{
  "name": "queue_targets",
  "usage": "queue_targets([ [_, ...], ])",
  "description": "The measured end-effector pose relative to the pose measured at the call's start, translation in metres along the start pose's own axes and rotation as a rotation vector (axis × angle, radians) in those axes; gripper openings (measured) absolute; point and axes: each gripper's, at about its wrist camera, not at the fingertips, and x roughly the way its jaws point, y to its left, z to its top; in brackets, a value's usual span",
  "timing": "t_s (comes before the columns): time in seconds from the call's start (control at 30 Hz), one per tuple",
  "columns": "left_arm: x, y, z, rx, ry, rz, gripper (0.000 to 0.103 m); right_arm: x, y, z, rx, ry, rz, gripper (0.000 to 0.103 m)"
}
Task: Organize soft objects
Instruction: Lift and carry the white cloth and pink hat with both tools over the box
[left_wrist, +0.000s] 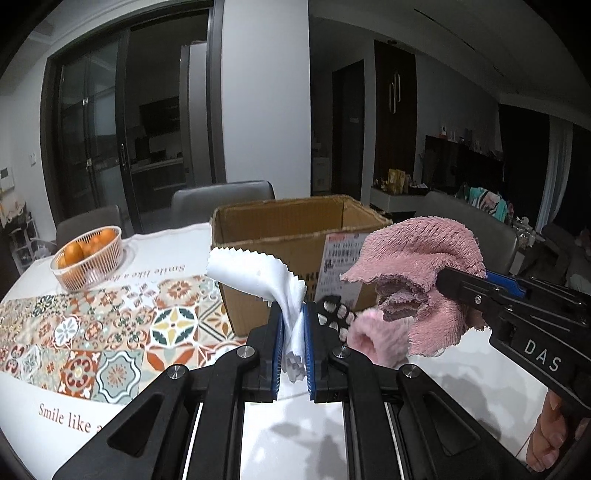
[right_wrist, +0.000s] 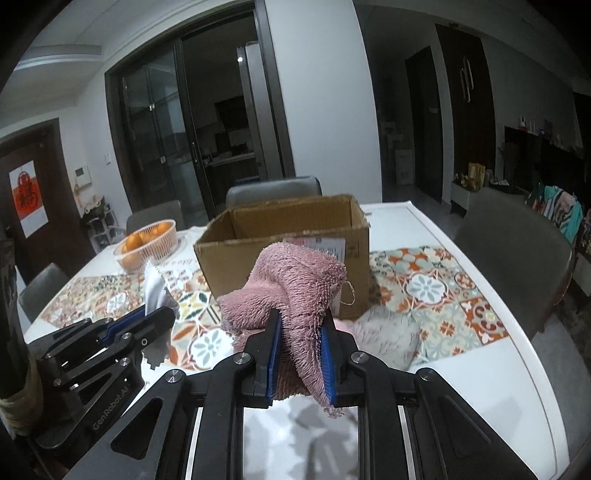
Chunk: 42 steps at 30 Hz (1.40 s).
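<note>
My left gripper (left_wrist: 293, 314) is shut on a white cloth (left_wrist: 255, 273) with zigzag edges and holds it above the table, just in front of an open cardboard box (left_wrist: 291, 225). My right gripper (right_wrist: 301, 321) is shut on a shaggy pink towel (right_wrist: 295, 284) and holds it in the air before the same box (right_wrist: 258, 251). In the left wrist view the pink towel (left_wrist: 417, 258) hangs at the right. In the right wrist view the white cloth (right_wrist: 155, 288) shows at the left in the left gripper (right_wrist: 162, 314). A pale pink fluffy item (right_wrist: 388, 332) lies on the table by the box.
A white basket of oranges (left_wrist: 88, 258) stands at the far left of the table. A patterned tile runner (left_wrist: 92, 332) crosses the white table (right_wrist: 498, 387). Grey chairs (right_wrist: 517, 251) stand around it. A black ring piece (left_wrist: 334, 312) sits by the box.
</note>
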Motion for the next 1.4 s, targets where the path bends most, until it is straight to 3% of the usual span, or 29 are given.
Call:
queue_targets([
  [0.63,0.005,0.010,0.053,0.043,-0.155,0.021,0.012,0.004,0.004,0.052,-0.015,-0.146,0.019,0.021],
  [1.4,0.037,0.024,0.087,0.058,-0.225,0.039,0.012,0.033,0.007,0.096,-0.071,-0.240,0.023,0.021],
])
